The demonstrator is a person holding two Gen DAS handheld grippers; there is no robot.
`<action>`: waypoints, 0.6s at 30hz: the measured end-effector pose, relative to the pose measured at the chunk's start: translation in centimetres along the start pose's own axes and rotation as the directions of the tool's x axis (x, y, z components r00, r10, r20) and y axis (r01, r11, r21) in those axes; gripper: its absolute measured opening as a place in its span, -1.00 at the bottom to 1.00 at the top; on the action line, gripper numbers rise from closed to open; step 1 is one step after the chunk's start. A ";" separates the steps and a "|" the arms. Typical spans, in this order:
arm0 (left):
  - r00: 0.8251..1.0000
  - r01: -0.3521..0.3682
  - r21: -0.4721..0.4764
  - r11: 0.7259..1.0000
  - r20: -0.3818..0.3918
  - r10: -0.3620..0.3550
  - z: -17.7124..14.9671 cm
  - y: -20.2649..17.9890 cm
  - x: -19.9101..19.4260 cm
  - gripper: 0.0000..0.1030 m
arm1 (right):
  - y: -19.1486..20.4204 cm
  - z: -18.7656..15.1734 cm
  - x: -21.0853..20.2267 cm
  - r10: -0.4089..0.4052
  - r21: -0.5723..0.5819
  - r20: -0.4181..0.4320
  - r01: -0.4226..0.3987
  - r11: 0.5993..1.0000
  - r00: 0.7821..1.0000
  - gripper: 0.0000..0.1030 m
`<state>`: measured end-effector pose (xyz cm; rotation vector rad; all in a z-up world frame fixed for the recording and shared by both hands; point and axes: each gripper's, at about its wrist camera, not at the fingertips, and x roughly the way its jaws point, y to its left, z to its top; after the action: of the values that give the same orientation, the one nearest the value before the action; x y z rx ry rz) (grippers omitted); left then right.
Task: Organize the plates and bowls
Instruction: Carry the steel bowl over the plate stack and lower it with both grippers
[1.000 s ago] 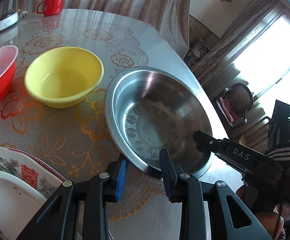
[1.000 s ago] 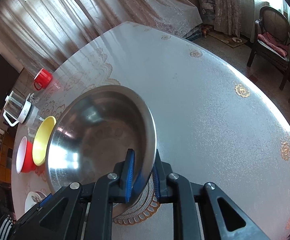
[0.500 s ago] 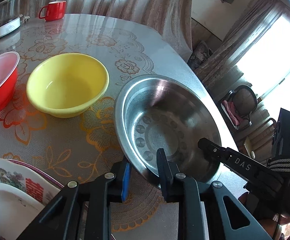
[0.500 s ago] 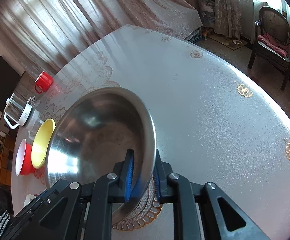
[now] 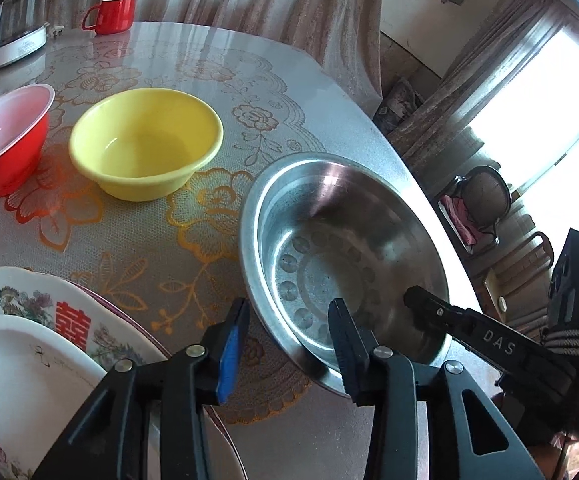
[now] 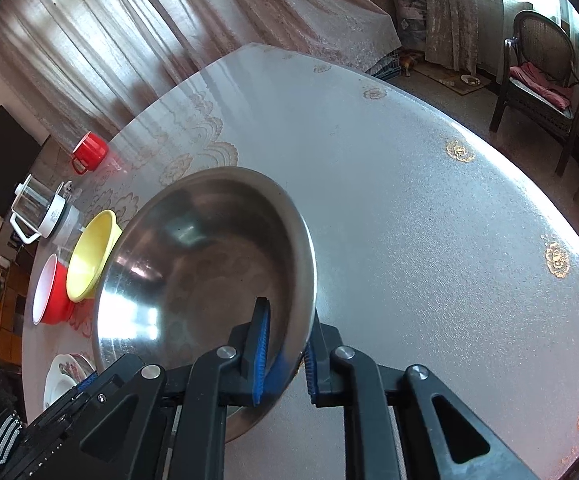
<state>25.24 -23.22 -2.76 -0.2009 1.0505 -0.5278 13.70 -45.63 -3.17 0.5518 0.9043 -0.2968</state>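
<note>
A large steel bowl (image 5: pixel 341 248) is held over the table, tilted in the right wrist view (image 6: pixel 209 264). My right gripper (image 6: pixel 285 354) is shut on its rim, one finger inside and one outside; it shows in the left wrist view (image 5: pixel 441 316) at the bowl's right edge. My left gripper (image 5: pixel 289 344) is open, its fingers astride the bowl's near rim without pinching it. A yellow bowl (image 5: pixel 145 140) and a red bowl (image 5: pixel 5 136) stand to the left. White patterned plates (image 5: pixel 29 340) lie stacked at the lower left.
A red mug (image 5: pixel 109 14) and a glass kettle (image 5: pixel 13 24) stand at the table's far edge by the curtain. The table edge runs close behind the steel bowl. A chair (image 6: pixel 541 68) stands on the floor beyond the table.
The steel bowl has shifted right and a little away. My left gripper's fingers have spread wider apart around the rim. The right gripper stays clamped on the bowl.
</note>
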 end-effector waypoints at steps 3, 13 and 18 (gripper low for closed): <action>1.000 -0.001 0.030 1.000 0.000 0.001 -0.1 -0.2 -0.2 -0.57 | -0.1 -0.3 -0.2 0.013 0.008 0.002 -0.013 1.000 1.000 -0.69; 0.998 0.058 0.075 0.996 0.011 -0.059 -2.0 -0.2 -2.0 -0.58 | -0.8 -2.1 -1.0 0.019 0.035 0.006 -0.019 0.999 1.000 -0.70; 0.996 0.084 0.071 0.994 0.010 -0.085 -3.2 0.2 -3.0 -0.58 | -1.1 -3.2 -1.7 0.040 0.043 0.003 -0.040 0.998 0.999 -0.70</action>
<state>21.42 -21.21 -2.09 -0.1866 1.0118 -0.6384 10.10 -44.67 -3.69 0.6089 0.8856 -0.2815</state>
